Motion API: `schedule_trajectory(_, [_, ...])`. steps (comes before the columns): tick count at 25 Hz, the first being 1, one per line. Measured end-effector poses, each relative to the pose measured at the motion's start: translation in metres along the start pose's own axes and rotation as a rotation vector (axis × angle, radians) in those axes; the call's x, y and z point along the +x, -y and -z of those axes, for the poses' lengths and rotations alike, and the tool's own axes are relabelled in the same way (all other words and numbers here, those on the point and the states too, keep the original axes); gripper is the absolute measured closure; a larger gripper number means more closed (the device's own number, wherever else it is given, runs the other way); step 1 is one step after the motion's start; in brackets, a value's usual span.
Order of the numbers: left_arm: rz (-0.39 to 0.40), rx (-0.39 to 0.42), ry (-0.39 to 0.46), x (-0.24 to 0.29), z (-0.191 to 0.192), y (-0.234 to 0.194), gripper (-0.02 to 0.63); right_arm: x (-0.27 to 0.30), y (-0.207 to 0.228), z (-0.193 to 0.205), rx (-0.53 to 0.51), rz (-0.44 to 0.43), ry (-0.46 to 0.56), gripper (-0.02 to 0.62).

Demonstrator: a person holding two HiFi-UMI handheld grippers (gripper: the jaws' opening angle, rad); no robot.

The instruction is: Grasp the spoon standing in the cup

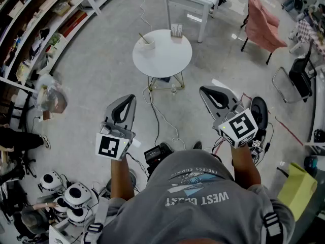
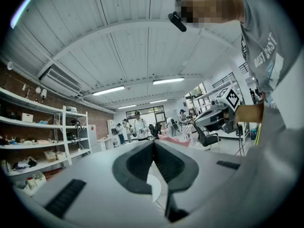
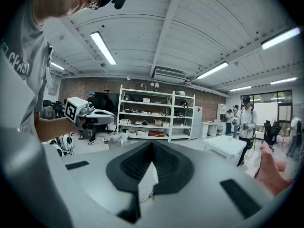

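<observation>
**A:** ok so where's the spoon at? can't find it lol

**B:** far end of the head view. It's standing tilted in the white cup, handle leaning up and to the left. The cup sits near the left edge of the round white table, and there's a small holder on the back edge of the same table, a bit apart from the cup

**A:** and the claws? anywhere near it?

**B:** nope, both well apart from the table, held up over the floor close to the person's body. The left claw is clenched, tips pressed together with nothing between them. The right claw is the same deal, clamped tight and empty. Both point roughly toward the table

**A:** anything in between?

**B:** just bare floor with a cable snaking from under the table back toward the person. Shelves run along the left and a pink chair is off to the right
</observation>
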State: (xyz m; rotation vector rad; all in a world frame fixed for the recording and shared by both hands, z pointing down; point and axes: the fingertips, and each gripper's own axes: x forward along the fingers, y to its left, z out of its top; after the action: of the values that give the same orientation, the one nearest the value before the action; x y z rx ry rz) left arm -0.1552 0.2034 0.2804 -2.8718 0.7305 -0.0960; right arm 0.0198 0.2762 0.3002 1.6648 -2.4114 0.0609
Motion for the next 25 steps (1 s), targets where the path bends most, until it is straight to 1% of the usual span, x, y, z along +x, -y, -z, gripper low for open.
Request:
schedule_trajectory(7, [0.01, -0.012, -0.004, -0.003, 0.003, -0.007, 0.601, 0.008, -0.006, -0.004, 0.0, -0.002, -0.006, 0.594])
schedule_trajectory(13, [0.029, -0.016, 0.0, -0.01, 0.013, -0.011, 0.601, 0.014, -0.016, 0.001, 0.003, 0.004, -0.008, 0.594])
schedule_trajectory(21, [0.064, -0.02, 0.022, -0.021, 0.02, -0.026, 0.601, 0.028, -0.027, -0.002, 0.034, 0.052, 0.01, 0.594])
schedule_trajectory(25, [0.071, -0.025, 0.04, -0.027, 0.025, -0.035, 0.601, 0.038, -0.032, -0.005, 0.03, 0.057, 0.017, 0.594])
